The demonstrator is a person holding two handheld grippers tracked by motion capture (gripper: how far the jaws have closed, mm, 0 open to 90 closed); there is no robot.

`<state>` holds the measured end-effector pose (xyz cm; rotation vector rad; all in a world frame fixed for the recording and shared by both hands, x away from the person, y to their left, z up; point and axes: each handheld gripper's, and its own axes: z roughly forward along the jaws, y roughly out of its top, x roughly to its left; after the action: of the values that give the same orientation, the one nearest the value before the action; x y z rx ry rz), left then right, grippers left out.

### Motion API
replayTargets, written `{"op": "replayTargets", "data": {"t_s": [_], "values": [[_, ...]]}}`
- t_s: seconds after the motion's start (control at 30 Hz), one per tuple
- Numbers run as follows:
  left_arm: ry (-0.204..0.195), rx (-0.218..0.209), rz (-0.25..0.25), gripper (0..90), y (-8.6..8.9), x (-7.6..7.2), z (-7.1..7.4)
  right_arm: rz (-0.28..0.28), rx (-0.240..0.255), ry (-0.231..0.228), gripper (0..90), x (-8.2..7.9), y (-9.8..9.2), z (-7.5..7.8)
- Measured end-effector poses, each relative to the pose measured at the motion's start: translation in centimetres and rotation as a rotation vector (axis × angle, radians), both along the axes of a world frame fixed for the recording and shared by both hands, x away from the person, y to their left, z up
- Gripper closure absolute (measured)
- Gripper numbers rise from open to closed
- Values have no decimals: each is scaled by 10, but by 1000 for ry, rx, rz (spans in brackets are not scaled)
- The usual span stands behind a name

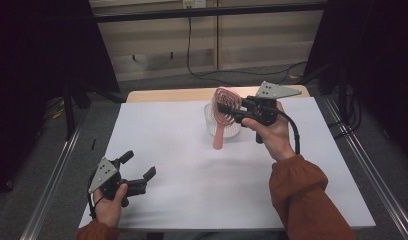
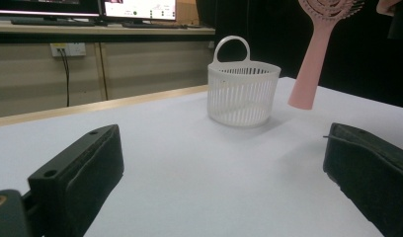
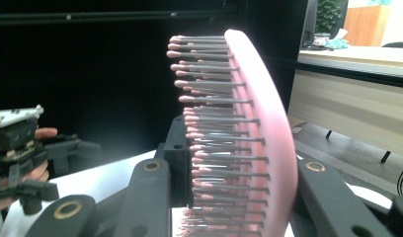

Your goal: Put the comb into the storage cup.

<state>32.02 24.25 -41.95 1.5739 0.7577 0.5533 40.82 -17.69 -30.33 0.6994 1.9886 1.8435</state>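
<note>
Near the table's far edge: my right gripper (image 1: 231, 107) clamps the pink hairbrush (image 1: 223, 112) by its head, handle hanging beside the white basket (image 1: 212, 125).
Front-left corner: my left gripper (image 1: 138, 171) held low, jaws wide, nothing between them.
Right gripper view: bristles close-up.
Cut off: brush head top in the left gripper view.

Room inventory: white table top (image 1: 192, 170) lying over a wooden table edge (image 1: 167, 94); grey floor (image 1: 387, 145) running around it; beige wall panels (image 1: 252, 45) standing behind; black cable (image 1: 189, 45) hanging down the wall; dark curtains (image 1: 37, 60) hanging at both sides; monitors (image 2: 135, 9) glowing on a desk (image 2: 91, 30); dim light falling throughout.
</note>
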Motion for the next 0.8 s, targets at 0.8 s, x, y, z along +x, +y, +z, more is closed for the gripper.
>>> {"op": "replayTargets", "data": {"t_s": [0.8], "values": [[-23, -6, 10, 22, -1, 0, -3, -137, 44, -25, 644, 21, -18, 25]]}}
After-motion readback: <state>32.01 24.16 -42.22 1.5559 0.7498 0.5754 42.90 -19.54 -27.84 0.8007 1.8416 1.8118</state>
